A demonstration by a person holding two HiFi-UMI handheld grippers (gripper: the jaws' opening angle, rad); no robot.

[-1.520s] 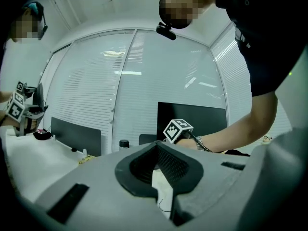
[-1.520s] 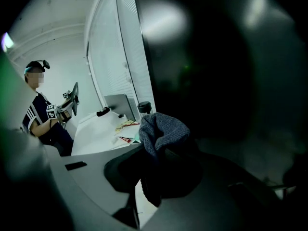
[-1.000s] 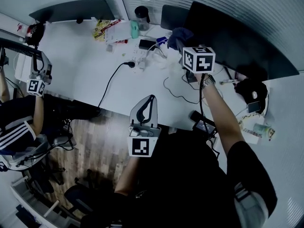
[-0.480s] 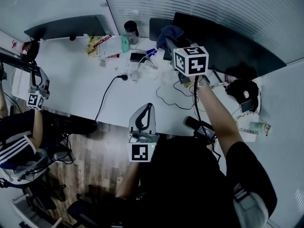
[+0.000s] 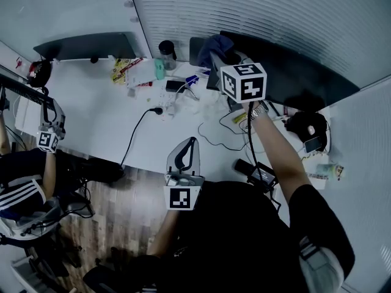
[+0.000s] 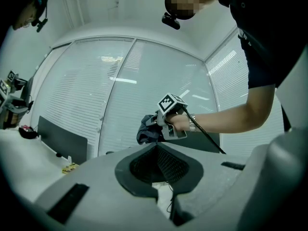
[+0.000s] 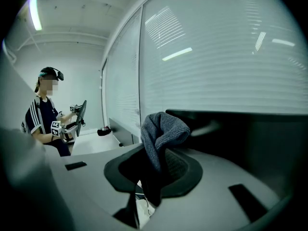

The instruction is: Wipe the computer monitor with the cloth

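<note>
Right gripper point(image 7: 159, 160) jaws clenched on grey cloth point(image 7: 162, 129). Cloth bunched upward at upper left corner of dark monitor point(image 7: 240, 138), along desk point(image 5: 104, 112) far edge. Left gripper point(image 6: 156, 154) jaws pressed together, empty, off desk near edge.

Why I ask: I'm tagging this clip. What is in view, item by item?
desk: one, white, centre
monitor: one, dark, back right of desk
second monitor: one, dark, back left
cup: one, dark, back middle
snack packets: a few, yellow and red, left of cup
black cable: one, running to desk's front edge
other person: one, striped sleeve, far left
cloth: one, grey-blue, in right gripper at monitor's left end
left gripper: shut, empty, held low by desk's front edge
right gripper: shut on cloth, raised
</note>
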